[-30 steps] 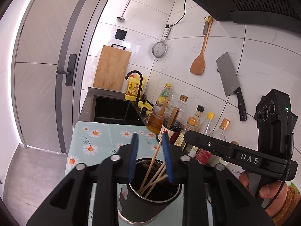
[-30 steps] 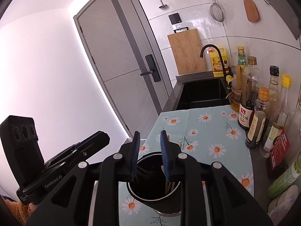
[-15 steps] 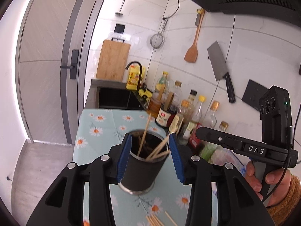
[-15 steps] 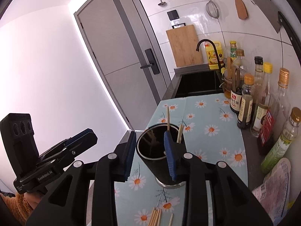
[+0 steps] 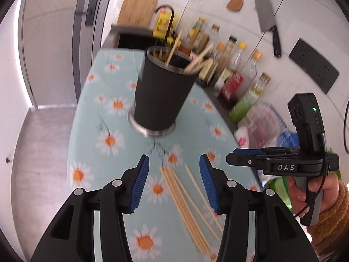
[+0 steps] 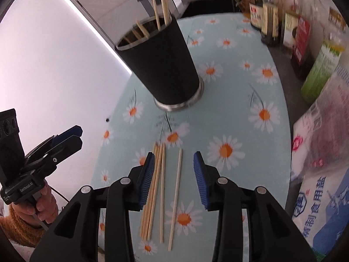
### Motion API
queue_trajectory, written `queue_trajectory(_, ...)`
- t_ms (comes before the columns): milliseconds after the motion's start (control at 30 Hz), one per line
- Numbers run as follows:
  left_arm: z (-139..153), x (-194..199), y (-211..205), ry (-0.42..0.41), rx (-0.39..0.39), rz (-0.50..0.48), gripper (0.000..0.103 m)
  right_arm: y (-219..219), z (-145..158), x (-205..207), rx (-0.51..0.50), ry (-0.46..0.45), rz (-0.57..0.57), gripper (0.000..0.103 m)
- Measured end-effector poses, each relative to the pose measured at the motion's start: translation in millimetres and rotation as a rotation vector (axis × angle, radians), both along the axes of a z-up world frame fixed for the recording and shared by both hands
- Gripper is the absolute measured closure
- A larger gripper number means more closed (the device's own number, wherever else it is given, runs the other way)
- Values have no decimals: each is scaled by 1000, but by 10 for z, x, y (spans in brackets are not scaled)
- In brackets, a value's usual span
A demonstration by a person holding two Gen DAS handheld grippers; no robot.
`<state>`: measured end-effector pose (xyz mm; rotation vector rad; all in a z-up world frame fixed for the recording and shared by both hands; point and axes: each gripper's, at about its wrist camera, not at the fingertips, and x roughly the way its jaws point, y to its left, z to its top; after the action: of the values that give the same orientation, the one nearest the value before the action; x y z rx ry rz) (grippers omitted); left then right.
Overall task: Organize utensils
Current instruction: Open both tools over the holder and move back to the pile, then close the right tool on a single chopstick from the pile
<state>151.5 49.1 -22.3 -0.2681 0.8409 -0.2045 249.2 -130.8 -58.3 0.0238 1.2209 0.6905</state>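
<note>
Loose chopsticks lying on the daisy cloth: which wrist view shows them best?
The right wrist view: the loose chopsticks are sharp, a tight bunch plus one lying apart, seen almost end to end between the open right gripper. In the left wrist view they appear slightly blurred, partly hidden behind the open left gripper.

Both the left gripper (image 5: pixel 174 183) and right gripper (image 6: pixel 173 179) are black plastic with ribbed blue pads (image 5: pixel 139 185) and silver screws; white "DAS" lettering marks one handle, held by bare-skinned hands (image 5: pixel 314 194) in fuzzy mustard sleeves (image 5: pixel 331 224)
</note>
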Motion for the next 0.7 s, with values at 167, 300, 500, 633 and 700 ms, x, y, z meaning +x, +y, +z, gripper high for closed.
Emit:
queue_trajectory(167,-221,-78,20,108,-31,21,56,168,-318,-69,-106,123,41,65)
queue_trajectory(300,-323,-80,38,182,-73,13,55,313,-417,-75,-180,169,55,65)
queue_trajectory(500,-529,-119,101,268,-81,7,54,491,-522,21,-244,211,46,65)
queue_trajectory(633,-666,-144,196,327,-113,4,54,618,-664,73,-296,255,40,66)
queue_trajectory(700,-707,-153,228,345,-111,0,53,678,-719,98,-314,275,41,72)
